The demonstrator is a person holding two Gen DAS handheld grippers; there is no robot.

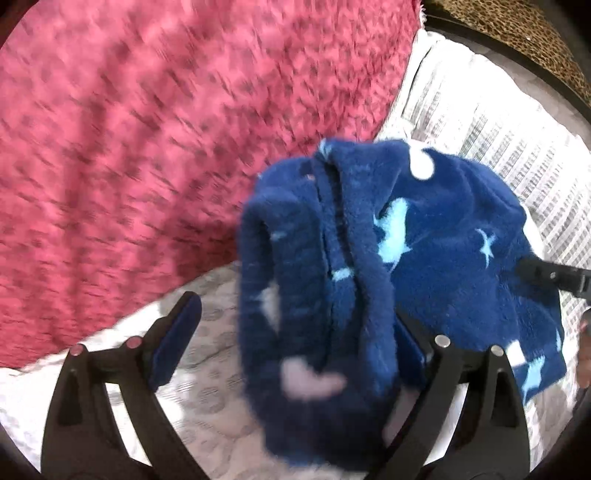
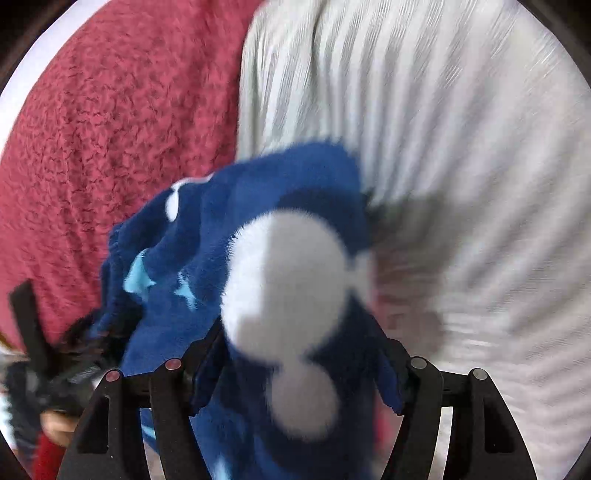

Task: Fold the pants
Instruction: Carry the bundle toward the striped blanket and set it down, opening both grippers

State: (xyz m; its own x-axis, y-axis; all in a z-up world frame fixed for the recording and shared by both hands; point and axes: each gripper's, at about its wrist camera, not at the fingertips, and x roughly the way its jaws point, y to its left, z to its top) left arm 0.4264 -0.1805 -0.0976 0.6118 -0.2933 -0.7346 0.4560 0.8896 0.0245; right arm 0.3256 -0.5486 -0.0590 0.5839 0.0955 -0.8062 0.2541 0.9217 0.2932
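Observation:
The blue fleece pants [image 1: 424, 229], with white dots and pale blue stars, lie bunched in a thick folded bundle on the bed. My left gripper [image 1: 295, 332] is open wide. Its left pad [image 1: 177, 332] is free of cloth, and the bundle's near end drapes over the right finger [image 1: 439, 350]. In the right wrist view the pants [image 2: 221, 229] fill the gap of my right gripper [image 2: 297, 373], whose jaws stand apart on either side of the cloth without clearly pinching it. The right gripper's finger [image 1: 554, 277] shows at the bundle's right edge.
A red fuzzy blanket [image 1: 147, 147] covers the bed's left and far side. A white striped pillow [image 1: 480, 129] lies to the right, behind the pants. A white patterned sheet [image 1: 207, 369] is under the left gripper. Leopard-print cloth [image 1: 517, 29] shows at top right.

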